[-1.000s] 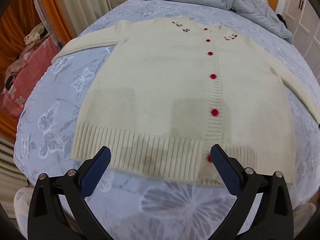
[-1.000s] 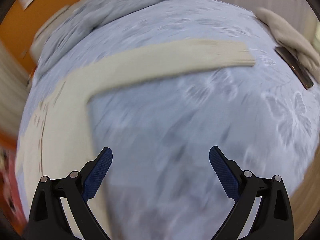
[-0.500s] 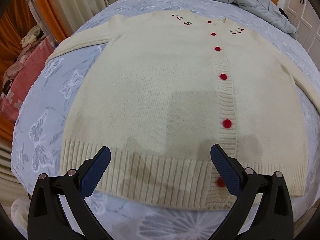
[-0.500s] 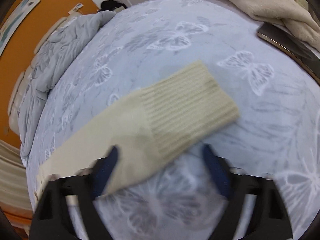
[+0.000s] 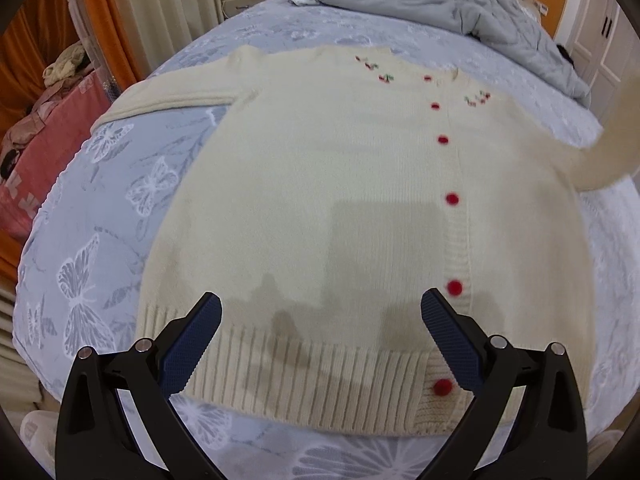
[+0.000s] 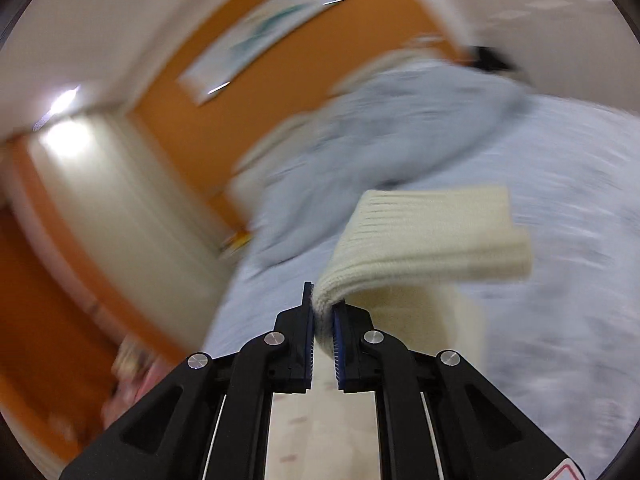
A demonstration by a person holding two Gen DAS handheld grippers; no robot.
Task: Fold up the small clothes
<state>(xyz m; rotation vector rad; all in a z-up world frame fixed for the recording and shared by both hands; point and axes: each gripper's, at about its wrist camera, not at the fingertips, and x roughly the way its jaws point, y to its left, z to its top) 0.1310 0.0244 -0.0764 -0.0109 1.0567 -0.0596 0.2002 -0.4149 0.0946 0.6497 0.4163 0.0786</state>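
A cream knit cardigan [image 5: 320, 184] with red buttons lies flat, front up, on the blue butterfly bedspread [image 5: 100, 208]. My left gripper [image 5: 320, 340] is open and empty, hovering over the ribbed hem. My right gripper [image 6: 323, 316] is shut on the ribbed cuff of the right sleeve [image 6: 424, 236] and holds it lifted off the bed; the cuff flops over to the right of the pads. In the left wrist view the raised sleeve [image 5: 616, 136] shows blurred at the right edge. The left sleeve [image 5: 168, 100] lies stretched out on the bed.
A crumpled grey quilt [image 5: 440, 4] lies at the head of the bed. A pink blanket pile [image 5: 44, 148] sits beyond the bed's left edge. Orange walls and cream curtains [image 5: 168, 0] stand behind. The right wrist view is motion-blurred.
My right gripper closed on the right sleeve's cuff and lifted it off the bed, swinging toward the cardigan. My left gripper drifted forward over the hem, still open.
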